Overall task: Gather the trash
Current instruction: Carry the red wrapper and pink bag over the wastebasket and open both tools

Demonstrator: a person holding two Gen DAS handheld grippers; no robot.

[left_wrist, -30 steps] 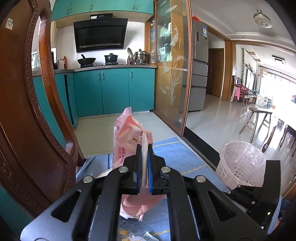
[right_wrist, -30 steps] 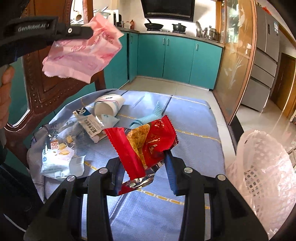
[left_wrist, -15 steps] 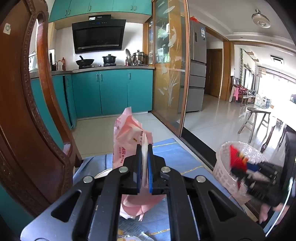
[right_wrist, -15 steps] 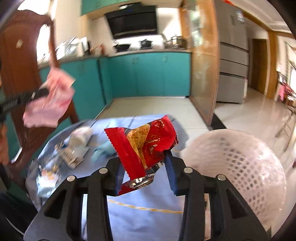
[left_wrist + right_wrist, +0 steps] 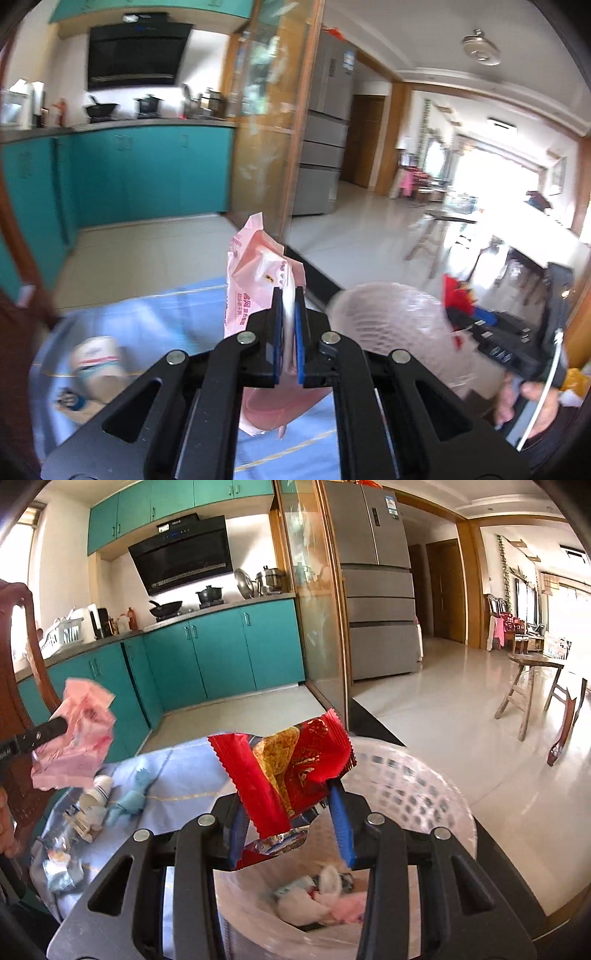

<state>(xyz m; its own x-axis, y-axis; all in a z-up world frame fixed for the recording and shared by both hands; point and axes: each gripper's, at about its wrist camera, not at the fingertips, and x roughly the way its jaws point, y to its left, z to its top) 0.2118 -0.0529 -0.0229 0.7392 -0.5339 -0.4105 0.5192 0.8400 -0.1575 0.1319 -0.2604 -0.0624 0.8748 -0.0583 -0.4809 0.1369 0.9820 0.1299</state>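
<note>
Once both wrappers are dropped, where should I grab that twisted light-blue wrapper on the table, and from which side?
Take the light-blue wrapper at its narrow twisted waist, between the two puffed ends. It lies flat on the blue tablecloth, so come down from above with the tool's fingers straddling the waist crosswise. Approach from the basket side: the white cup and other scraps crowd its far side.

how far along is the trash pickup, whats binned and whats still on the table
Done: several crumpled wrappers already lie in the white basket. In hand: the right tongs hold a red wrapper above the basket's opening, not yet dropped; the left tongs are shut on a pink wrapper over the table. Left: a paper cup, a blue wrapper and a few small packets on the blue cloth.
</note>
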